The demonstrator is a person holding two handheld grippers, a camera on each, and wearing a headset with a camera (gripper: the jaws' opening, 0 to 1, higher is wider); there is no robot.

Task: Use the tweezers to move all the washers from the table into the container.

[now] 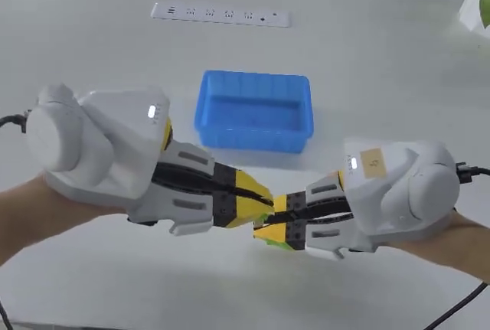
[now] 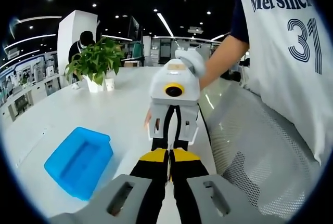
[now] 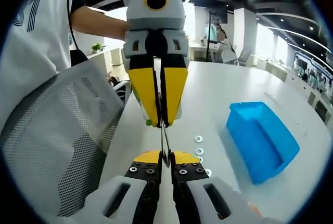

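My two grippers meet tip to tip above the white table point(image 1: 367, 54). The left gripper point(image 1: 264, 198) and the right gripper point(image 1: 264, 227) each have their yellow-tipped jaws closed on the thin metal tweezers point(image 3: 163, 138), which run straight from the left gripper point(image 3: 161, 122) down into the right gripper point(image 3: 165, 157). Three small washers point(image 3: 199, 151) lie on the table just right of the tweezers. The blue container point(image 1: 255, 112) stands open beyond the grippers, its inside looking bare; the blue container point(image 3: 263, 138) is right of the washers.
A white power strip point(image 1: 220, 14) lies at the far side of the table. A potted plant point(image 2: 96, 65) stands near the table's corner. A mesh chair point(image 3: 62, 146) and the person's jersey point(image 2: 291, 52) are close behind the grippers.
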